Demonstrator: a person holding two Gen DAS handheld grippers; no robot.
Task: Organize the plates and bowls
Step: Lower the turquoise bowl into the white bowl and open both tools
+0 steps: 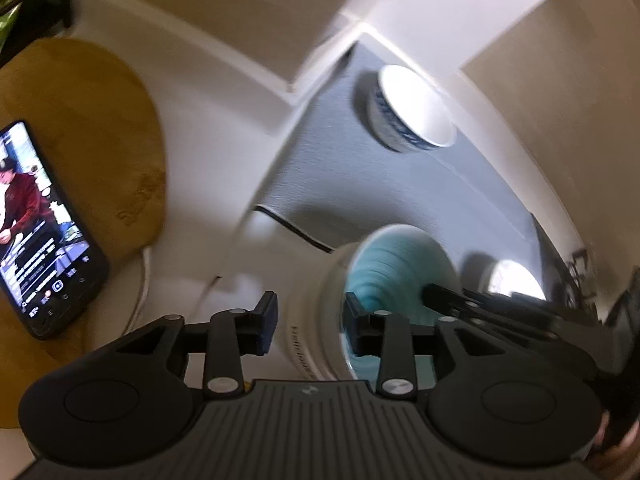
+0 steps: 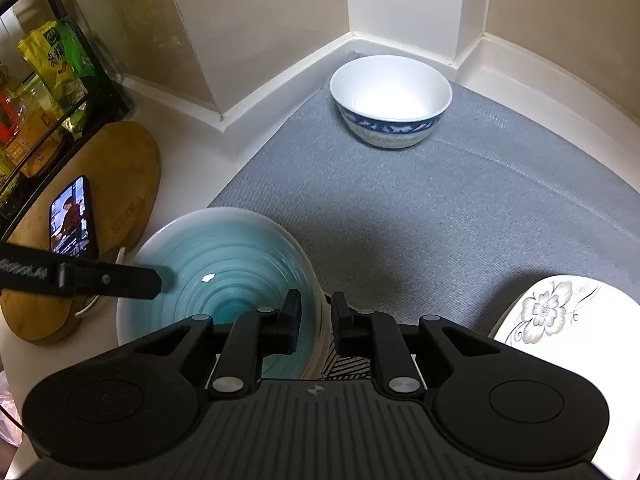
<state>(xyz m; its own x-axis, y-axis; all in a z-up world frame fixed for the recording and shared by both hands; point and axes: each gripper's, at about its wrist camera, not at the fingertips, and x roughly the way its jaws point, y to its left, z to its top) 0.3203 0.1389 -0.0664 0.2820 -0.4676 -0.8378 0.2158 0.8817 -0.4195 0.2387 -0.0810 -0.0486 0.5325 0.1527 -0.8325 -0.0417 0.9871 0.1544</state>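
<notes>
A teal-glazed bowl with a white outside [image 2: 224,272] is held between both grippers above the grey mat [image 2: 440,220]. My right gripper [image 2: 316,320] is shut on its near rim. My left gripper [image 1: 310,320] straddles the opposite rim, one finger inside and one outside, clamped on it; the bowl shows in the left wrist view [image 1: 384,272], tilted and blurred. A white bowl with a blue band [image 2: 390,100] sits upright at the mat's far corner, also seen in the left wrist view [image 1: 412,108]. A white plate with a flower print [image 2: 560,320] lies at the right.
A round wooden board [image 2: 116,184] with a lit phone [image 2: 72,216] on it lies left of the mat. A black rack of food packets [image 2: 44,80] stands at the far left. White walls enclose the corner behind the mat.
</notes>
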